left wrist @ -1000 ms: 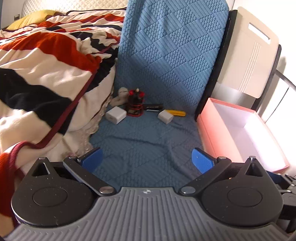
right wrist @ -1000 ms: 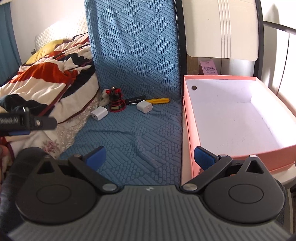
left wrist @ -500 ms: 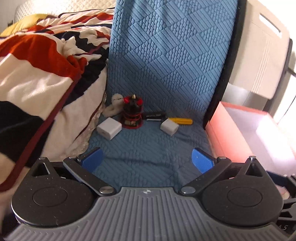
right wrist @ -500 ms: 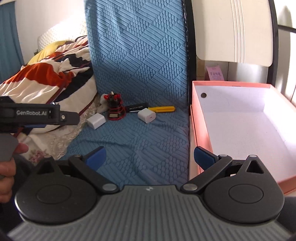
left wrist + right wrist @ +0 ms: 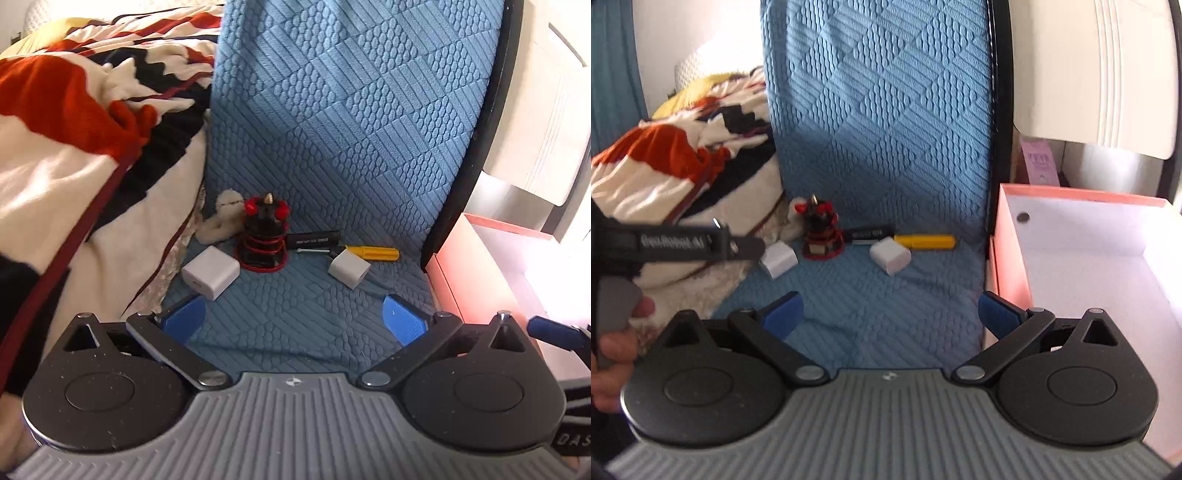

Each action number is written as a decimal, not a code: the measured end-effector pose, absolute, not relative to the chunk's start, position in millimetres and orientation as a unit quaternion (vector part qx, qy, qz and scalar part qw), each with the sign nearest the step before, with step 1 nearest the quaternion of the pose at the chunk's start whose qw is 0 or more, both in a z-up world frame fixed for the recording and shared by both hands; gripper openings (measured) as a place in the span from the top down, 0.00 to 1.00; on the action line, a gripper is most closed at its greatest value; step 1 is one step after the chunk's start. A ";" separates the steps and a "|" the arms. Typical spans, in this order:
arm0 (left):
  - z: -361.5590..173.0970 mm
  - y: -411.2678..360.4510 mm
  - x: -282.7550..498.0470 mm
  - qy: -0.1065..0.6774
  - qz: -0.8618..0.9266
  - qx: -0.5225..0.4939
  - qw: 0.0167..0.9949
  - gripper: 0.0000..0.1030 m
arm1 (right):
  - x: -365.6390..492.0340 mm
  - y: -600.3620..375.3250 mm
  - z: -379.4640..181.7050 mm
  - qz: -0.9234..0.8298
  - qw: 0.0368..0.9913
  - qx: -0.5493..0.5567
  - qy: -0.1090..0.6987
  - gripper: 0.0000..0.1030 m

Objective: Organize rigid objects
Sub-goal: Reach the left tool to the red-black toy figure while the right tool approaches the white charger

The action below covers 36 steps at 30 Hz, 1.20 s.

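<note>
Left wrist view: striped blanket (image 5: 74, 155) far left, then left tool (image 5: 293, 315) wide open, nothing held, hovering over blue quilted mat (image 5: 332, 129). On mat, left to right: white charger cube (image 5: 209, 272), red-black gadget (image 5: 264, 240), black stick (image 5: 314, 239), second white cube (image 5: 349, 271), yellow-handled screwdriver (image 5: 373, 253), all ahead of fingertips. Pink box (image 5: 1082, 254) at right edge, beside mat. Right tool (image 5: 890, 315) also wide open, holding nothing, near box.

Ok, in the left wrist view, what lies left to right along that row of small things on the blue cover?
Left white cube → red-and-black gadget → black stick → right white cube → yellow screwdriver → pink box.
</note>
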<state>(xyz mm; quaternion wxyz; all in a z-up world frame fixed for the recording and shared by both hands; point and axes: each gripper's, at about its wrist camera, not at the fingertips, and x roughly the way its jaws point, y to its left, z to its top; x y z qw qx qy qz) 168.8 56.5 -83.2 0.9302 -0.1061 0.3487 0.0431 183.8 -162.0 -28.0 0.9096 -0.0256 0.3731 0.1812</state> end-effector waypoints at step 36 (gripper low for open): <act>-133.3 117.6 321.8 0.400 0.072 -0.137 0.903 0.00 | 321.1 -114.4 -121.6 0.232 0.859 -0.089 0.448 0.02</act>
